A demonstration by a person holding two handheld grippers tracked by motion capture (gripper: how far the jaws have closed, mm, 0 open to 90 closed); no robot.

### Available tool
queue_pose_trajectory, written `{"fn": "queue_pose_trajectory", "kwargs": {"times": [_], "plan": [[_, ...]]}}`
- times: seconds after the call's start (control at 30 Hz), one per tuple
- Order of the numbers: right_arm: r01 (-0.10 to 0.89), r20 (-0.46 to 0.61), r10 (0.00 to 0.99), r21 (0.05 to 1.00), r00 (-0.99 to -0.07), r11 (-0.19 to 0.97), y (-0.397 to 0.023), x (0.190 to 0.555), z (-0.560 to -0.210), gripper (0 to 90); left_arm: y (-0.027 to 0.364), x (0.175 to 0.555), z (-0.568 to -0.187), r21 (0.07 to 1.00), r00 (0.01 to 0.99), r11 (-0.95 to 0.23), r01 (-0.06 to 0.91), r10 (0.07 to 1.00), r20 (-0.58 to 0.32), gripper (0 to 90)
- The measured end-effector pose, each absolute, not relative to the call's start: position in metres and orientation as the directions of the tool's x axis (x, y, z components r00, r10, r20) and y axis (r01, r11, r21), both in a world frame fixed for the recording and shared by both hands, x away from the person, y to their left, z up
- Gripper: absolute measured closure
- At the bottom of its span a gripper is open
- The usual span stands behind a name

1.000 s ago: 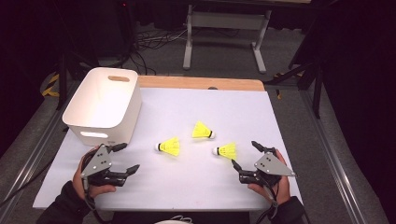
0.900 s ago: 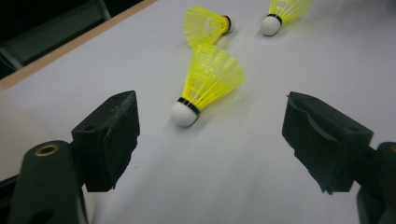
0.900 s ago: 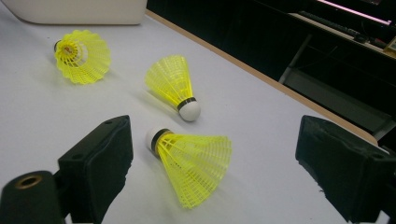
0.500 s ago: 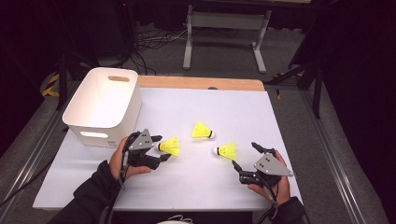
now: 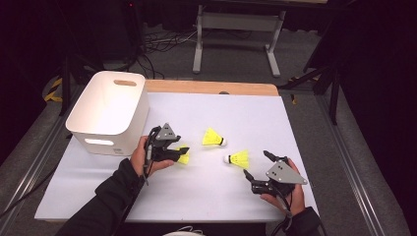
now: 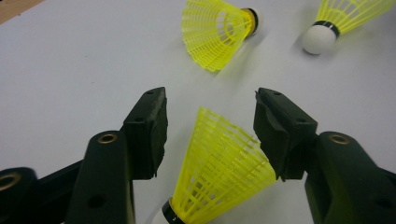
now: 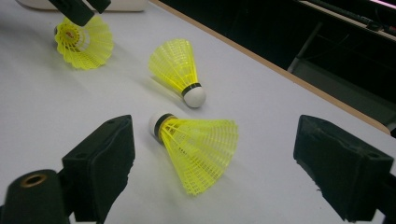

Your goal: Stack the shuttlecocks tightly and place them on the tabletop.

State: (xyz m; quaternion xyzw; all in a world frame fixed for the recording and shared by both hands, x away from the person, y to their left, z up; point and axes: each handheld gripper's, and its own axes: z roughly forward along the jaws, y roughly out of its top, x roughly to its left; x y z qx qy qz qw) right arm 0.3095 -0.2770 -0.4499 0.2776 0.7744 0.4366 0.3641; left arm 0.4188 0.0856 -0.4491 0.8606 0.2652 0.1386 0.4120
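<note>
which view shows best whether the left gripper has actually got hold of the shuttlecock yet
The left gripper view: the left gripper straddles the shuttlecock, its jaws just closing, pads not clearly pressing. The high view hides most of the skirt behind the gripper; the right gripper view shows it far off.

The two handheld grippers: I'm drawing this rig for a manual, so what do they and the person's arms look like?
Left gripper and right gripper are black, two-jawed, each topped by a grey three-cornered plate. Blocky black pads, brass-ringed holes, a trailing cable on each. Dark long sleeves.
</note>
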Motion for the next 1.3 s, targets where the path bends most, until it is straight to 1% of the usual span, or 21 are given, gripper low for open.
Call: {"fn": "queue_pose_trajectory", "kwargs": {"times": [0.13, 0.17, 0.2, 0.27, 0.3, 0.37, 0.4, 0.5, 0.8, 0.83, 0.93, 1.03, 1.07, 1.13, 1.3], "plan": [[0.113, -0.325, 0.744, 0.875, -0.584, 0.471, -0.277, 0.310, -0.450, 14.0, 0.080, 0.423, -0.449, 0.759, 0.823, -0.553, 0.344, 0.567, 0.040, 62.0], [0.113, -0.325, 0.743, 0.874, -0.585, 0.472, -0.277, 0.310, -0.450, 14.0, 0.078, 0.423, -0.449, 0.754, 0.822, -0.558, 0.346, 0.568, 0.043, 62.0], [0.114, -0.324, 0.743, 0.875, -0.585, 0.471, -0.277, 0.310, -0.451, 14.0, 0.077, 0.425, -0.449, 0.748, 0.823, -0.565, 0.349, 0.567, 0.045, 64.6], [0.118, -0.320, 0.745, 0.875, -0.586, 0.469, -0.277, 0.310, -0.451, 14.2, 0.074, 0.427, -0.449, 0.738, 0.825, -0.581, 0.344, 0.562, 0.058, 73.3], [0.119, -0.322, 0.741, 0.873, -0.589, 0.473, -0.277, 0.310, -0.451, 14.2, 0.072, 0.428, -0.448, 0.726, 0.820, -0.595, 0.345, 0.567, 0.075, 80.7], [0.119, -0.323, 0.738, 0.870, -0.593, 0.477, -0.277, 0.310, -0.452, 14.2, 0.071, 0.430, -0.448, 0.720, 0.820, -0.603, 0.344, 0.566, 0.082, 86.4], [0.120, -0.324, 0.738, 0.870, -0.593, 0.478, -0.276, 0.310, -0.452, 14.2, 0.070, 0.430, -0.447, 0.716, 0.819, -0.610, 0.340, 0.566, 0.093, 87.5], [0.120, -0.324, 0.737, 0.869, -0.593, 0.480, -0.277, 0.311, -0.452, 14.2, 0.067, 0.431, -0.446, 0.699, 0.821, -0.637, 0.324, 0.556, 0.126, 88.8], [0.117, -0.324, 0.737, 0.871, -0.594, 0.478, -0.277, 0.310, -0.452, 14.3, 0.069, 0.440, -0.436, 0.715, 0.832, -0.631, 0.301, 0.540, 0.126, 89.1], [0.117, -0.325, 0.738, 0.870, -0.592, 0.478, -0.277, 0.311, -0.452, 14.3, 0.067, 0.443, -0.433, 0.711, 0.829, -0.643, 0.283, 0.537, 0.155, 89.1], [0.117, -0.323, 0.739, 0.872, -0.591, 0.475, -0.278, 0.310, -0.451, 14.3, 0.064, 0.449, -0.429, 0.711, 0.838, -0.652, 0.263, 0.519, 0.166, 89.1], [0.117, -0.323, 0.740, 0.873, -0.590, 0.474, -0.278, 0.310, -0.451, 14.3, 0.059, 0.454, -0.427, 0.706, 0.834, -0.669, 0.232, 0.510, 0.209, 89.0], [0.117, -0.323, 0.740, 0.873, -0.590, 0.474, -0.278, 0.311, -0.452, 14.3, 0.058, 0.457, -0.427, 0.712, 0.837, -0.661, 0.237, 0.511, 0.196, 89.0], [0.119, -0.322, 0.740, 0.872, -0.591, 0.475, -0.278, 0.311, -0.452, 14.3, 0.057, 0.461, -0.429, 0.711, 0.839, -0.666, 0.228, 0.504, 0.204, 89.0], [0.118, -0.323, 0.736, 0.871, -0.594, 0.477, -0.279, 0.311, -0.453, 14.3, 0.057, 0.470, -0.438, 0.721, 0.864, -0.656, 0.224, 0.476, 0.165, 88.6]]}}
